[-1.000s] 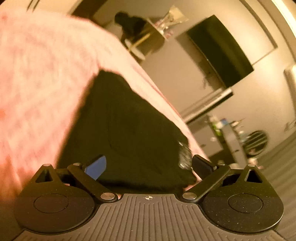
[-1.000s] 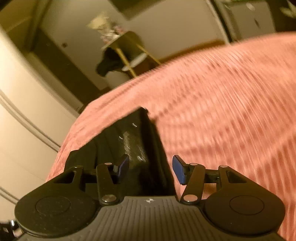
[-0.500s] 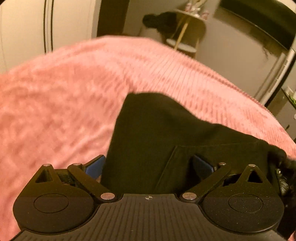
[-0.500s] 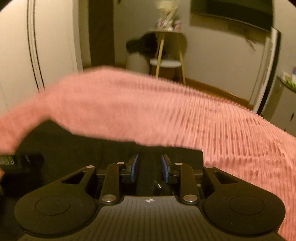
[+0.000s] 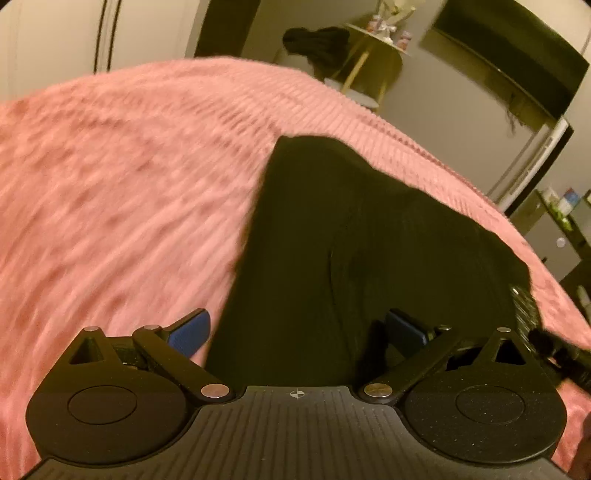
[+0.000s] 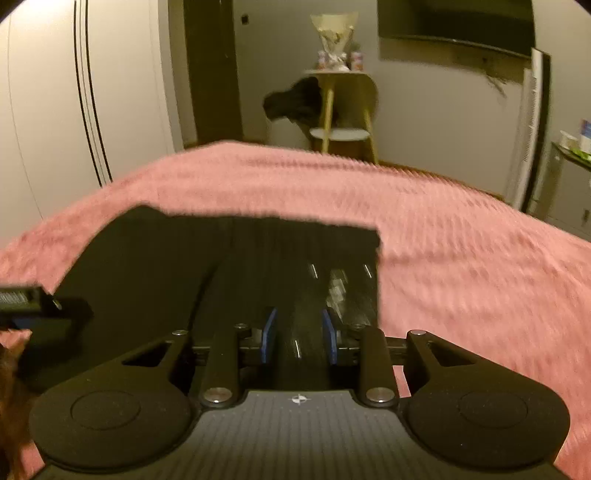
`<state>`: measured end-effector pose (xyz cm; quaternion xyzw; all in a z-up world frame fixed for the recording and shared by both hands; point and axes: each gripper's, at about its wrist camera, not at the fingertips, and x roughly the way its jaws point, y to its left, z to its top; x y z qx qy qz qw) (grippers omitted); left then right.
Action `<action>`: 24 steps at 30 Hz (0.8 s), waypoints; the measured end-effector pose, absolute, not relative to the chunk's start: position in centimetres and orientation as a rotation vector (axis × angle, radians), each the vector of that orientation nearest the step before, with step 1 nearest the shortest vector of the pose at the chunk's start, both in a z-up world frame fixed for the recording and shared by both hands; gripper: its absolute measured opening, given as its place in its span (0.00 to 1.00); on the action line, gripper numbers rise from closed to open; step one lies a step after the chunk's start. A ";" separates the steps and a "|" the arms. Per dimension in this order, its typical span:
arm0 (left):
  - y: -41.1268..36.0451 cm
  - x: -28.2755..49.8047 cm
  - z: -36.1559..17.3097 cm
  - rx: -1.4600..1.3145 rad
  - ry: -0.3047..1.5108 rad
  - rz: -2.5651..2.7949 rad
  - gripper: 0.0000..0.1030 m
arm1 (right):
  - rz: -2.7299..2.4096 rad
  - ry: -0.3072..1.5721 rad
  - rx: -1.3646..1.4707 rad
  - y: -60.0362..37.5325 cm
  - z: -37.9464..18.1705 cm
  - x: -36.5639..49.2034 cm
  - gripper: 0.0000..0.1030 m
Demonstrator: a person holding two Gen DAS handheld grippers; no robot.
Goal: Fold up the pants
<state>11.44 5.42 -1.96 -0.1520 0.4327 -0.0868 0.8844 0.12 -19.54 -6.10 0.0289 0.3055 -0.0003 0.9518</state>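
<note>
The black pants [image 5: 354, 251] lie folded on the pink ribbed blanket [image 5: 122, 184]; they also show in the right wrist view [image 6: 207, 266]. My left gripper [image 5: 297, 332] is open, its blue pads wide apart over the near left edge of the pants. My right gripper [image 6: 298, 336] has its pads close together with a band of the black fabric between them, near the pants' right edge, where shiny trim [image 6: 338, 284] shows. The other gripper's tip [image 6: 33, 302] is at the left edge of that view.
The pink blanket [image 6: 461, 236] covers the whole bed. Beyond the bed stand a wooden side table [image 6: 341, 107] with dark clothing draped on it, a wall television [image 6: 454, 22], white wardrobe doors [image 6: 74, 103] and a cabinet [image 5: 554, 229] at the right.
Both grippers swung level to face across the bed. The right gripper's pads closed from apart to narrow on the pants. The left gripper stayed open and shifted along the pants.
</note>
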 end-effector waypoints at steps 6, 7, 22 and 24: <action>5.1 10.2 -2.3 -0.302 0.935 -0.178 1.00 | -0.023 0.651 0.076 -19.6 -5.4 -1.8 0.25; 5.0 10.1 -2.2 -0.295 0.929 -0.178 1.00 | -0.027 0.655 0.084 -19.7 -5.3 -1.9 0.25; 6.0 10.0 -2.8 -0.351 0.930 -0.193 1.00 | 0.061 0.641 0.485 -26.1 -6.2 -2.6 0.36; 6.6 10.2 -2.7 -0.395 0.922 -0.197 1.00 | -0.028 0.625 0.607 -28.6 -6.2 -3.0 0.66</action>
